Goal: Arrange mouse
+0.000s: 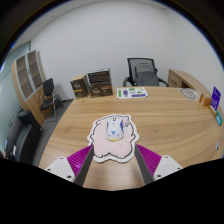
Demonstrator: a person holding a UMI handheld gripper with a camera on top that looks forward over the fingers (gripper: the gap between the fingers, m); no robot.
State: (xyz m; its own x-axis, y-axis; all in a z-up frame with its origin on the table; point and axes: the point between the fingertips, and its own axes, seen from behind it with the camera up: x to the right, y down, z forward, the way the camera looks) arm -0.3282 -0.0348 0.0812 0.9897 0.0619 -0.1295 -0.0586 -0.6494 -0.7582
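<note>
A white computer mouse (115, 130) with a blue-grey wheel lies on a cloud-shaped white and pale pink mouse mat (111, 140) on a wooden table (160, 115). My gripper (113, 163) is open, its two fingers with purple pads (152, 157) spread at either side of the mat's near edge. The mouse sits just ahead of the fingers, apart from them. Nothing is held.
At the table's far side lie a green and white booklet (131, 92), a brown box (99, 82) and a purple item (215, 96). Black office chairs stand behind (145, 71) and at the left (48, 98). A shelf (29, 72) stands by the left wall.
</note>
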